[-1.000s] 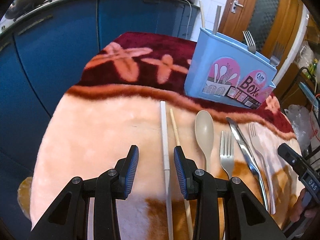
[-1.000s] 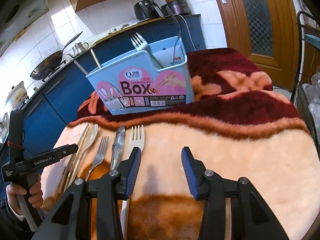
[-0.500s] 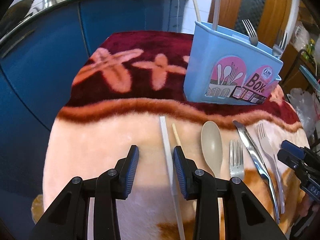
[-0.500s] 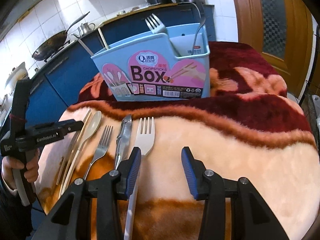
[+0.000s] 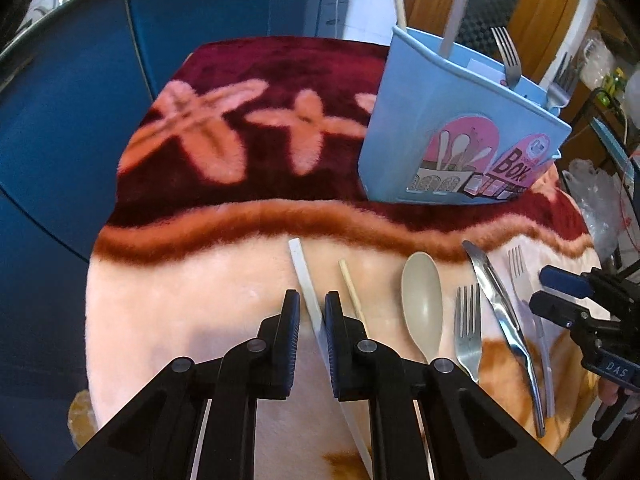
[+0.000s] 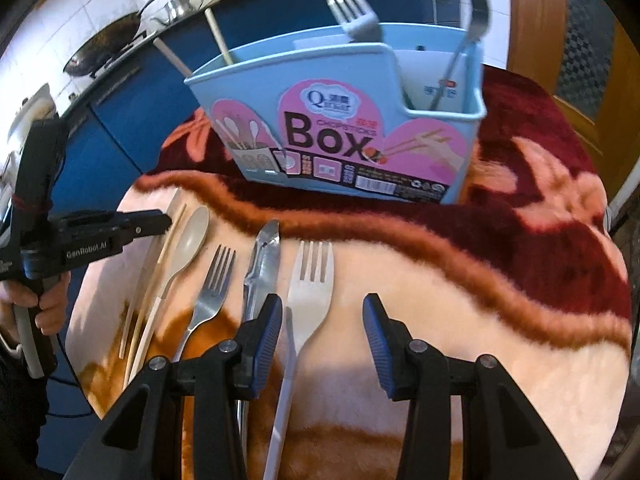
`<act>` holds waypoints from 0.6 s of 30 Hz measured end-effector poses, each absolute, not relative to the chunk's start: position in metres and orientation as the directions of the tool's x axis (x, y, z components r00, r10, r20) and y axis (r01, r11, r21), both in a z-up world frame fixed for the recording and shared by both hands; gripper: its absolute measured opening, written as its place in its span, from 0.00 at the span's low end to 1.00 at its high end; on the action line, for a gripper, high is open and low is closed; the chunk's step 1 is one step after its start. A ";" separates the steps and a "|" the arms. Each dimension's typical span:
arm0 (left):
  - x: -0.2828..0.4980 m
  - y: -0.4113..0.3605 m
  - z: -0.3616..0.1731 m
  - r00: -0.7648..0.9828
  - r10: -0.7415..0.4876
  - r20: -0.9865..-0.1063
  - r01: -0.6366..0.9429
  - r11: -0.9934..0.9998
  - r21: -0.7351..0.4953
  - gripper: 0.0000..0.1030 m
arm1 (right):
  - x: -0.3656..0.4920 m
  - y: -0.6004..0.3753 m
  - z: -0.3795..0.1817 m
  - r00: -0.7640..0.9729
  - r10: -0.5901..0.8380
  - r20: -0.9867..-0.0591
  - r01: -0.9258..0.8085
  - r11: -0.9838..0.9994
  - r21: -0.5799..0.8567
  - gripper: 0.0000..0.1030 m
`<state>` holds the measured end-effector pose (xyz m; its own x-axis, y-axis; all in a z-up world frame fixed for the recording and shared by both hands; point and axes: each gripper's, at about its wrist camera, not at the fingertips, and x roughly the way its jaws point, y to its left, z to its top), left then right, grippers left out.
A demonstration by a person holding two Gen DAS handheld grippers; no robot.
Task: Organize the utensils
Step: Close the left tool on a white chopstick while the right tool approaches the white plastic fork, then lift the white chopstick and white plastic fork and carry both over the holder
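Note:
On the fuzzy blanket lie a white chopstick (image 5: 300,264), a wooden chopstick (image 5: 352,296), a beige spoon (image 5: 422,300), a metal fork (image 5: 468,320), a knife (image 5: 500,312) and a white plastic fork (image 6: 310,280). My left gripper (image 5: 312,320) straddles the white chopstick. Its jaws are closing, the right pad is at the stick and a gap remains on the left. My right gripper (image 6: 322,336) stands open over the white fork's neck, with its left finger close to the handle. The blue utensil box (image 6: 340,120) stands behind, holding forks and chopsticks.
Blue kitchen cabinets (image 5: 60,100) run behind the blanket-covered table (image 5: 160,300). A wok (image 6: 104,44) and kettle sit on the counter. A wooden door (image 6: 580,40) is at the right. A person's hand (image 6: 48,304) grips the left tool's handle.
The left jaws have narrowed around the white chopstick. My right gripper has shifted left, so the white fork now lies between its fingers. The box looks nearer in both views.

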<state>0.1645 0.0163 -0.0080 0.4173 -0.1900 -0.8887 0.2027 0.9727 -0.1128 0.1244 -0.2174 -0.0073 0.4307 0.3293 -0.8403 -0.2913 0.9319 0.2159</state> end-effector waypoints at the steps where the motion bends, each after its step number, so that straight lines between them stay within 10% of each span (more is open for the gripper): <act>1: 0.167 0.017 -0.009 0.412 -0.197 -0.890 0.199 0.972 -0.123 0.12 | 0.126 -0.217 -0.008 0.427 0.325 -0.844 -0.292 0.933 0.212 0.44; 13: 0.179 0.023 -0.016 0.379 -0.246 -0.892 0.163 0.967 -0.197 0.13 | 0.151 -0.215 -0.014 0.403 0.370 -0.837 -0.287 0.920 0.269 0.45; 18: 0.174 0.028 -0.015 0.403 -0.263 -0.877 0.151 0.964 -0.220 0.08 | 0.153 -0.219 -0.015 0.415 0.391 -0.822 -0.294 0.912 0.285 0.23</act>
<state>0.1735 0.0275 -0.0149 0.4025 -0.2634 -0.8767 0.1507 0.9637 -0.2203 0.1531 -0.2188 -0.0145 0.4149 0.3905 -0.8218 -0.2936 0.9123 0.2853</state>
